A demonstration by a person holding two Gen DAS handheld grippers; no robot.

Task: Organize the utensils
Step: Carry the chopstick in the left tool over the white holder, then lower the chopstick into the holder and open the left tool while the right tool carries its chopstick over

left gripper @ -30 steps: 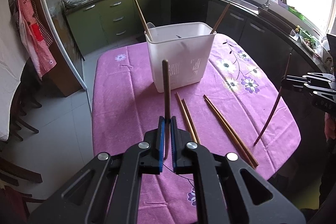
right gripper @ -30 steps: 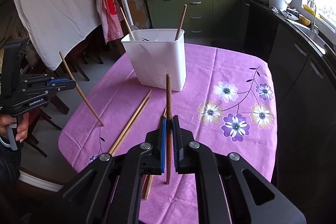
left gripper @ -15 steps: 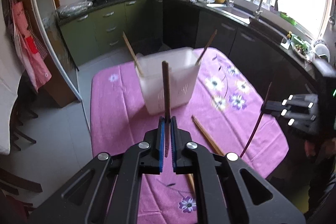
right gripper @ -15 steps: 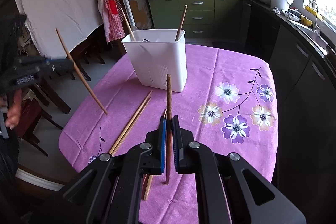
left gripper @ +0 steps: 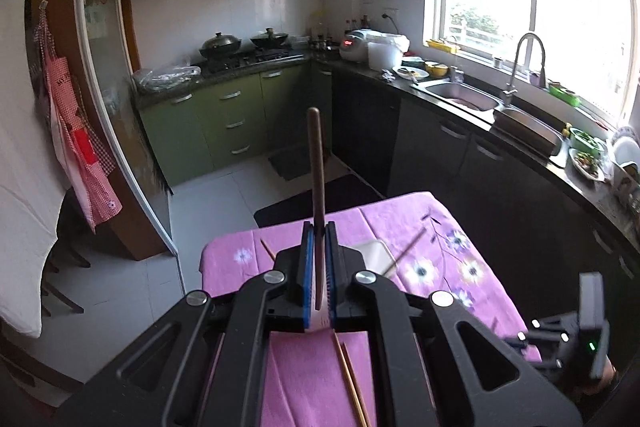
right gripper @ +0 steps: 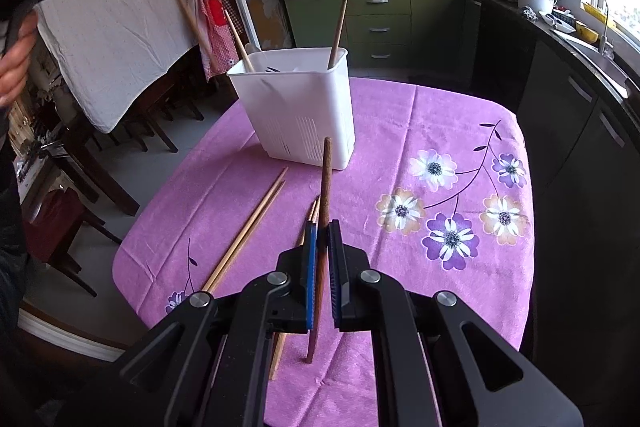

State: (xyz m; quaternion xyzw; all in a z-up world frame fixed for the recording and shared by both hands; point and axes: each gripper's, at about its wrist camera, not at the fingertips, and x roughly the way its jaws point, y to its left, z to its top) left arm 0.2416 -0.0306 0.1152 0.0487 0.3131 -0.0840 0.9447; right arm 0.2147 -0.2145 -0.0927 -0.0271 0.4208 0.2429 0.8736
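Right gripper [right gripper: 323,263]: jaws clamped on dark chopstick [right gripper: 322,223], upright. Loose chopsticks [right gripper: 244,233] flat on tabletop [right gripper: 460,131] just left of jaws. White holder [right gripper: 298,107] ahead (two chopsticks inside). Left gripper [left gripper: 319,269]: jaws closed on dark chopstick [left gripper: 317,183], raised above holder.

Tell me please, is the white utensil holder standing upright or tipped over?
Upright. The white utensil holder stands on its base on the purple tablecloth, open top upward, with two chopsticks leaning inside.
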